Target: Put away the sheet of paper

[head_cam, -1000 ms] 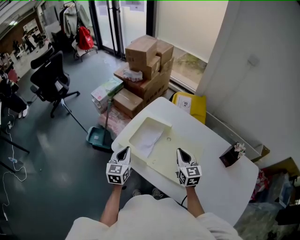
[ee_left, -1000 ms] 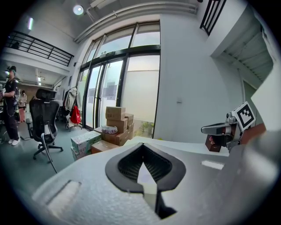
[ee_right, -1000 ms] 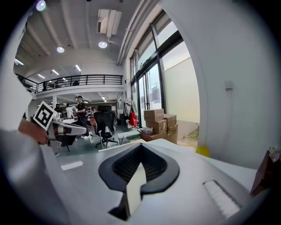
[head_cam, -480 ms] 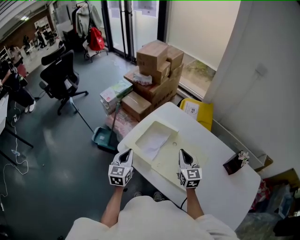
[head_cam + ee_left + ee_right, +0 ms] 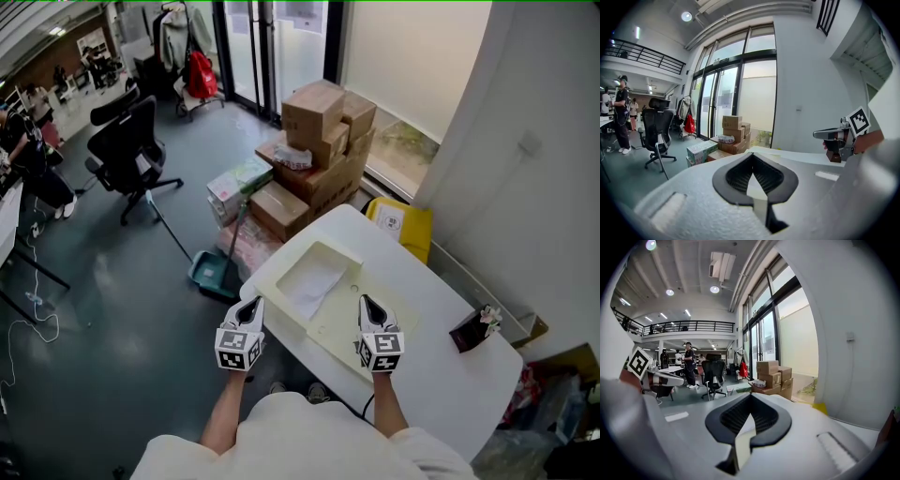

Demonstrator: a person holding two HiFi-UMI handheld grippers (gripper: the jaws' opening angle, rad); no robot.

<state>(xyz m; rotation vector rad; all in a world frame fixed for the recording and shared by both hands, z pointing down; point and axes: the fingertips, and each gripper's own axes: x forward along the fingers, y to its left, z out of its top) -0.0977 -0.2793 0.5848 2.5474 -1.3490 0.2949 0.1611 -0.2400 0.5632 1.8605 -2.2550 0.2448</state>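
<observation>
Black jaws pressed together on nothing, both sides: my left gripper (image 5: 250, 303) hangs at the near edge of the white desk (image 5: 441, 375), and my right gripper (image 5: 367, 301) is over the near part of the cream tray (image 5: 352, 328). Both point slightly down, forearms out ahead. Farther on, the sheet of paper (image 5: 314, 284) lies in the tray's sunken compartment. I judge it light, limp and easily creased, so I'd pinch it at one edge or corner.

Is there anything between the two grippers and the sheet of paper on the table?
Nothing visible does. The paper lies bare in the tray recess, ahead of the left gripper and the right gripper; only the tray's low edge lies between.
</observation>
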